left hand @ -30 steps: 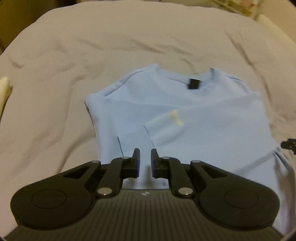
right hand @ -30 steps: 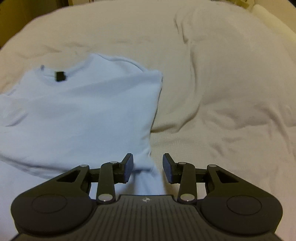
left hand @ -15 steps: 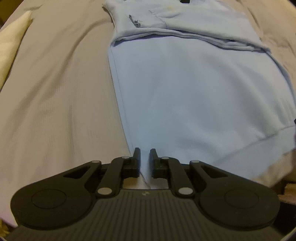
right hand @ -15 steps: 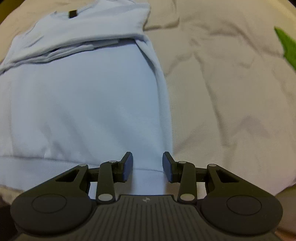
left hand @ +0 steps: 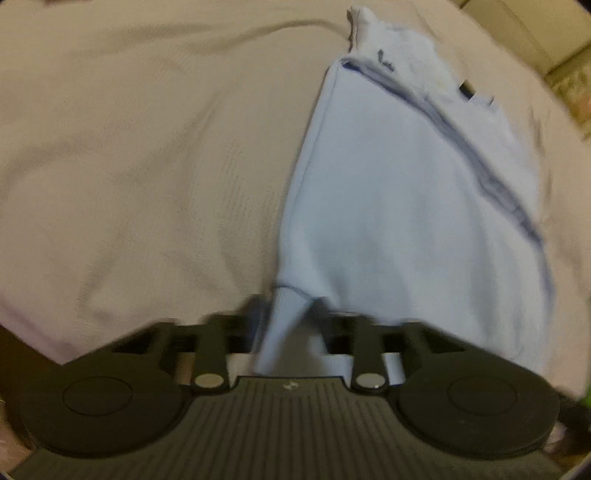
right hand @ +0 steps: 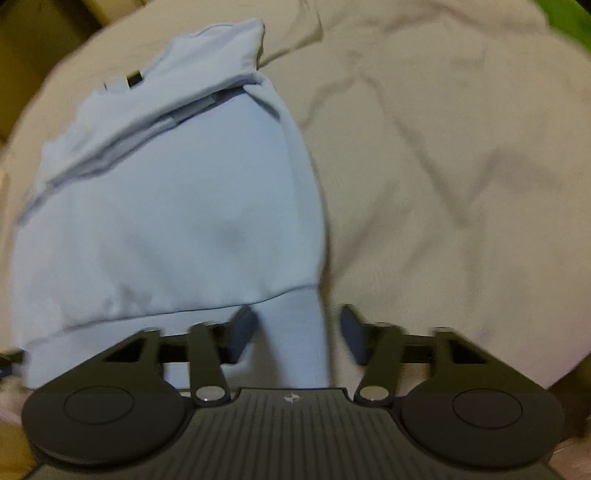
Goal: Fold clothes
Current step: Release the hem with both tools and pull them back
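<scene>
A light blue sweatshirt (left hand: 406, 206) is seen spread on a beige bedsheet (left hand: 129, 166), its upper part with the sleeves already folded across the chest and a small dark neck label (right hand: 135, 78) visible at the far end. In the left wrist view, which is blurred, the left gripper (left hand: 288, 317) is pinched together on the near left corner of the ribbed hem, and a narrow tongue of blue cloth is drawn up between its fingers. In the right wrist view, the right gripper (right hand: 295, 325) is placed over the other hem corner (right hand: 301, 332); its jaws are closing, the cloth stands between them, and small gaps can still be made out between the pads and the fabric, so a firm clamp is not yet shown. The hem seam is seen running leftward from that corner across the lower part of the garment. The sheet to the right of the sweatshirt is rumpled into several creases. A strip of green (right hand: 569, 14) is glimpsed at the top right edge of the right view, too blurred to be identified. No container is shown; the garment rests directly on the sheet.
</scene>
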`<state>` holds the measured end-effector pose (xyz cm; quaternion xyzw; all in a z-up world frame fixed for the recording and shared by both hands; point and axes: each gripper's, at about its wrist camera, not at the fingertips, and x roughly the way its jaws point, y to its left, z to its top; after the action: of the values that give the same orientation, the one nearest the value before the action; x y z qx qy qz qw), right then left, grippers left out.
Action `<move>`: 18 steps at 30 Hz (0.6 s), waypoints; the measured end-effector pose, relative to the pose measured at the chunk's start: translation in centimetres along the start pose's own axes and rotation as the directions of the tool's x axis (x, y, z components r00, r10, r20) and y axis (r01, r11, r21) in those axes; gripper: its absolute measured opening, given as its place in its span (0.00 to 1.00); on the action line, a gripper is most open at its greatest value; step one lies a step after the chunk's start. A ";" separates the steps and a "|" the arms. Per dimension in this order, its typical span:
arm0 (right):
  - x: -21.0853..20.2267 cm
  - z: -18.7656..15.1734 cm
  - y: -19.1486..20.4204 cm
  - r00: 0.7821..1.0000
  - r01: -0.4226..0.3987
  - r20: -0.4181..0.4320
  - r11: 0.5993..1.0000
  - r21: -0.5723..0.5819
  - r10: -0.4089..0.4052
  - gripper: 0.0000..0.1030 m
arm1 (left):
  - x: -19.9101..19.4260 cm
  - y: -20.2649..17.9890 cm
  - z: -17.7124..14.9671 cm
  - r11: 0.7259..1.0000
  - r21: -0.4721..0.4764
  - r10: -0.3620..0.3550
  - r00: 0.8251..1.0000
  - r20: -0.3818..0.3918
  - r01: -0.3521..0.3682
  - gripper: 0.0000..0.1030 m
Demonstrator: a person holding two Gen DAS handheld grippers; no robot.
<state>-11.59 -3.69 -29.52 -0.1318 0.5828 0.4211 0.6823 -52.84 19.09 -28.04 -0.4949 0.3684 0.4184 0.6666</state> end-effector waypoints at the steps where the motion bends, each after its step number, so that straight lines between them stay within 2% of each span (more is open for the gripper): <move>1: -0.1 -0.1 -0.2 1.000 -0.029 0.001 0.999 0.017 0.029 0.09 | -0.6 -0.2 -0.1 1.000 0.031 0.002 1.000 0.019 -0.003 0.02; 3: -1.3 -0.5 -0.1 0.999 -0.040 0.033 0.999 -0.011 0.040 0.07 | -2.0 -0.8 -0.9 0.993 0.119 0.008 0.998 0.064 -0.016 0.02; 5: -2.0 -1.2 -0.7 0.998 -0.045 0.050 0.999 -0.005 0.045 0.06 | -2.1 -0.8 -1.8 0.984 0.177 0.026 0.997 0.074 -0.039 0.05; 9: -0.3 -1.5 -1.3 1.000 -0.002 0.002 1.000 0.009 0.002 0.07 | -0.3 -2.3 -1.8 0.952 0.273 0.125 0.990 0.062 -0.137 0.06; 11: -0.5 -1.0 -0.7 0.999 0.038 -0.012 0.999 -0.001 -0.038 0.23 | -0.8 -3.5 -2.0 0.928 0.311 0.193 0.978 0.073 -0.206 0.14; 12: -1.1 -0.9 -0.2 0.998 0.067 -0.007 0.997 -0.024 -0.067 0.38 | -1.5 -3.8 -2.2 0.921 0.312 0.221 0.972 0.079 -0.235 0.15; 15: -4.0 -1.4 1.2 0.987 0.161 0.031 0.977 -0.141 -0.158 0.40 | -4.1 -4.5 -3.5 0.910 0.285 0.295 0.953 0.065 -0.301 0.15; 18: -7.8 -2.7 1.5 0.994 0.106 0.051 0.980 -0.169 -0.099 0.44 | -7.3 -6.7 -6.2 0.891 0.300 0.343 0.938 0.045 -0.340 0.15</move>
<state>-14.22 -7.87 -22.74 -0.2109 0.5223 0.4367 0.7014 -49.91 10.57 -20.52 -0.3162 0.5122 0.4653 0.6489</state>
